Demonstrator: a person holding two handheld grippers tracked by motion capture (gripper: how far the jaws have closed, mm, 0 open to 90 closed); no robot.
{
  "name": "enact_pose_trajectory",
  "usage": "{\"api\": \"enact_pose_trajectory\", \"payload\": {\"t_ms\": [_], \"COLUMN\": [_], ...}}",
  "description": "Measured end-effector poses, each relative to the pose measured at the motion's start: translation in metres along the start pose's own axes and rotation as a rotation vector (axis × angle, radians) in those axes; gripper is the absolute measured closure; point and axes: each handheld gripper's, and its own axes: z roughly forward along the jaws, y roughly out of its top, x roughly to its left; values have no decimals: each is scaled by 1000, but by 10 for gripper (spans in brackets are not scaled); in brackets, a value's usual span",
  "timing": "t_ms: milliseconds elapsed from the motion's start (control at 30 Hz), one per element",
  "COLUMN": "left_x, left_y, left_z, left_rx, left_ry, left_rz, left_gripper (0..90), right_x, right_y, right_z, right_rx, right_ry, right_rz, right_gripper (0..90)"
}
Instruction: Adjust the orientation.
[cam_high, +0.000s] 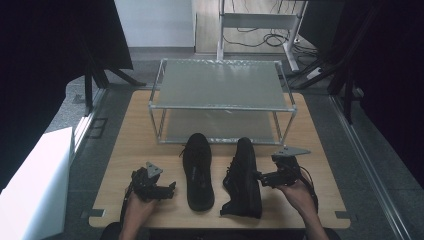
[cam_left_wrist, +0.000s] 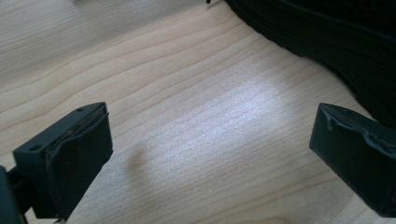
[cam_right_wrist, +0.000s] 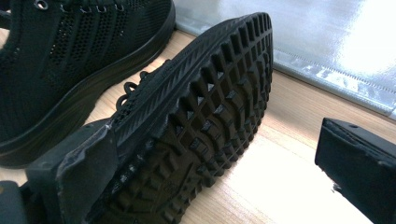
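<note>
1. Evidently the reach for a pick-up is in hand: the right gripper (cam_high: 265, 177) sits with jaws spread against the tipped shoe (cam_high: 244, 176) near the bench's (cam_high: 125, 150) front edge, sole showing.
2. Next, it must close on the sole rim.
3. The left gripper (cam_high: 167, 189) is released over bare wood beside the upright shoe (cam_high: 198, 170).
4. A metal rack (cam_high: 220, 85) stands at the back edge; grey floor and cables lie beyond.

Dim high view with black side edges; soft overhead light glares off the table (cam_left_wrist: 224, 107) and the rack shelf (cam_right_wrist: 327, 32); nearest jaw pads blur slightly.
</note>
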Motion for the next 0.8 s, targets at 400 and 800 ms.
{"api": "enact_pose_trajectory", "payload": {"t_ms": [400,800], "left_x": [0,-1], "left_y": [0,0], "left_z": [0,1], "left_rx": [1,8], "left_ry": [-1,1], "left_rz": [-1,1], "left_gripper": [0,0], "right_x": [-7,-23], "right_y": [-5,-17], "right_z": [-3,-21], "right_rx": [-21,-44], "right_ry": [-18,-60], "right_rz": [28,90], "right_gripper": [0,0]}}
